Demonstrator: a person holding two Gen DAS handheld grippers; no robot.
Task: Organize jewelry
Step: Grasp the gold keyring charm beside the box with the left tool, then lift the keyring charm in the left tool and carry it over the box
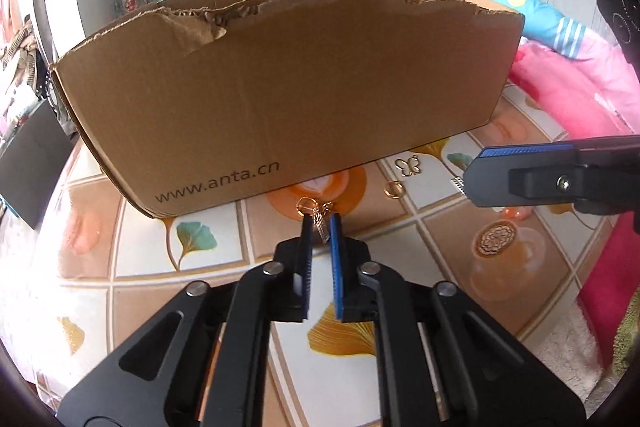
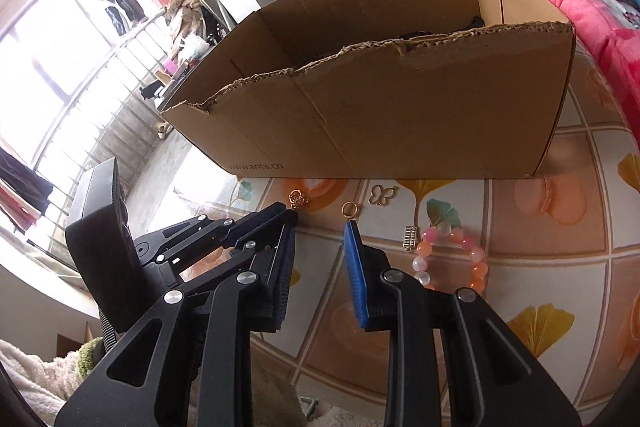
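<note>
In the left wrist view the left gripper (image 1: pixel 320 223) sits at the lower centre of the frame, its jaws drawn nearly together on a small gold charm (image 1: pixel 318 213) whose ring and dangling piece poke up between the blue pads. Just above it the cardboard box (image 1: pixel 280 87), printed with "www.anta.cn", fills the middle of the frame and rests on the patterned tablecloth (image 1: pixel 140 247). To the right of the charm a gold ring (image 1: pixel 394 189) lies flat, and a butterfly pendant (image 1: pixel 408 165) lies just beyond it, near the box's lower edge. A round filigree piece (image 1: pixel 496 239) lies at the right centre.

In the right wrist view the right gripper (image 2: pixel 320 227) stands at the lower centre, jaws wide apart and holding nothing. A pink and orange bead bracelet (image 2: pixel 452 259) lies right of its blue pad, touching a small silver charm (image 2: pixel 410 237).
</note>
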